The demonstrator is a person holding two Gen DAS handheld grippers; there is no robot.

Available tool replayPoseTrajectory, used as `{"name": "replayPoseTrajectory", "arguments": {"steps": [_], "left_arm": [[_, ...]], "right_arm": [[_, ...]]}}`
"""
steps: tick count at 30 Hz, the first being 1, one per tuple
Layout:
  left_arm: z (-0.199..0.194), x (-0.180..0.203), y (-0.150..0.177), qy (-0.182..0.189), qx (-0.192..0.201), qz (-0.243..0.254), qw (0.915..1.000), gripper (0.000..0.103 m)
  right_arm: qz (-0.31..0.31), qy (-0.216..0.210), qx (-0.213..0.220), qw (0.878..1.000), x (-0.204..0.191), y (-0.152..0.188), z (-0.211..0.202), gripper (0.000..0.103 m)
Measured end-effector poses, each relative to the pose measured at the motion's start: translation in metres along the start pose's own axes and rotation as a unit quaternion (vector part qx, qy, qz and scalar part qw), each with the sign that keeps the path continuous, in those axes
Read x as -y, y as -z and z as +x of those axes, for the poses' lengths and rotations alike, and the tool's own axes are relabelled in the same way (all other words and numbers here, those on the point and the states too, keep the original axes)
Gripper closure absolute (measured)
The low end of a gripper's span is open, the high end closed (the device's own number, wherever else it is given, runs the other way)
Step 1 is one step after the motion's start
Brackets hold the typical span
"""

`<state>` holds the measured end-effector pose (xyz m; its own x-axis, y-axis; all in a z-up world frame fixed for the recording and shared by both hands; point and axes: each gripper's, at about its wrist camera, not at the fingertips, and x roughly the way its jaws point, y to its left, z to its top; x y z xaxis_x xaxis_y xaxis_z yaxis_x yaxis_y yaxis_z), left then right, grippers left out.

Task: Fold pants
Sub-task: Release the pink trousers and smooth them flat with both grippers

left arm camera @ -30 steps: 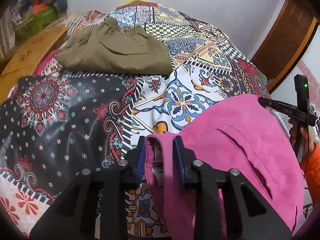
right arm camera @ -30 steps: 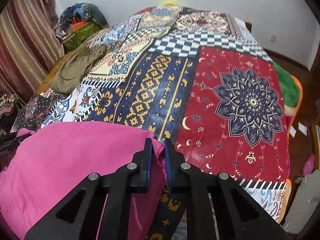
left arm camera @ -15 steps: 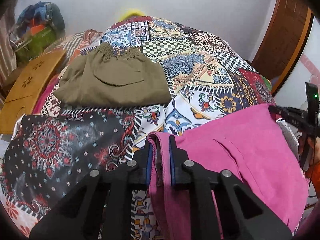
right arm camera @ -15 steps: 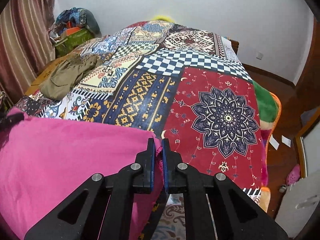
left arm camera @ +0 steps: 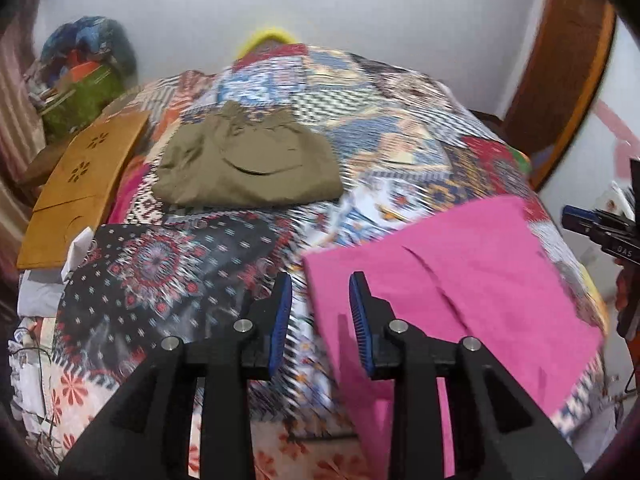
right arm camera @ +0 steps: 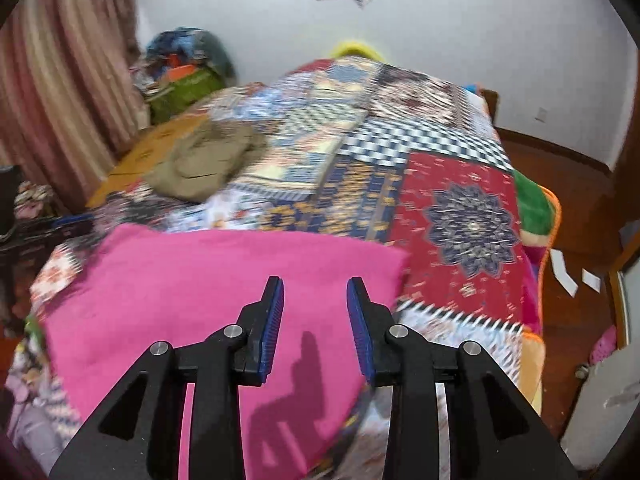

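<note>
Right gripper [right arm camera: 315, 312] hung above pink pants [right arm camera: 208, 292], jaws opening, nothing between the pads. Pants lay flat on patchwork bedspread [right arm camera: 460, 216]. Olive garment [right arm camera: 204, 164] lay farther back, well apart; picture blurred.

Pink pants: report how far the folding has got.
Done: the pink pants lie flat in a folded rectangle on the patchwork bedspread; olive shorts sit folded further back. In hand: nothing. The left gripper and right gripper are both opening, clear of the cloth. Left: possibly one more fold or stacking.
</note>
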<state>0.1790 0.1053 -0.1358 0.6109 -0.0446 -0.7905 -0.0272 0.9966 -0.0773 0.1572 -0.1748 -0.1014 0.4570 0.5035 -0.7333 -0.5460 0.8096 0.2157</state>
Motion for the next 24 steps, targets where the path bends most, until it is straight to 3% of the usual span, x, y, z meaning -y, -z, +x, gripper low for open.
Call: {"name": "replayPoseTrajectory", "arguments": {"steps": [5, 9, 11, 15, 20, 23, 24], "left_arm": [[-0.008, 0.044, 0.029, 0.046, -0.025, 0.029, 0.9982, 0.073], [-0.001, 0.064, 0.057, 0.044, -0.046, 0.045, 0.997, 0.073], [0.005, 0.063, 0.07, 0.031, -0.052, 0.043, 0.9973, 0.073], [0.001, 0.061, 0.085, 0.0, -0.03, 0.054, 0.9981, 0.054], [-0.002, 0.057, 0.088, -0.016, -0.026, 0.056, 0.998, 0.048], [-0.011, 0.045, 0.081, -0.006, -0.033, 0.024, 0.9992, 0.044], [-0.014, 0.04, 0.08, -0.002, -0.034, 0.011, 0.9993, 0.039]], "right_arm": [[-0.014, -0.041, -0.044, 0.998, -0.032, 0.034, 0.0, 0.073], [-0.047, -0.021, -0.084, 0.995, -0.049, 0.071, 0.007, 0.073], [-0.033, -0.021, -0.074, 0.997, -0.043, 0.082, 0.001, 0.073], [0.021, -0.037, -0.08, 0.996, -0.023, 0.096, -0.008, 0.073], [0.024, -0.013, -0.082, 0.996, -0.023, 0.106, -0.018, 0.073], [0.015, 0.005, -0.086, 0.996, -0.026, 0.103, -0.026, 0.072], [0.01, 0.011, -0.084, 0.996, -0.028, 0.104, -0.031, 0.07]]}}
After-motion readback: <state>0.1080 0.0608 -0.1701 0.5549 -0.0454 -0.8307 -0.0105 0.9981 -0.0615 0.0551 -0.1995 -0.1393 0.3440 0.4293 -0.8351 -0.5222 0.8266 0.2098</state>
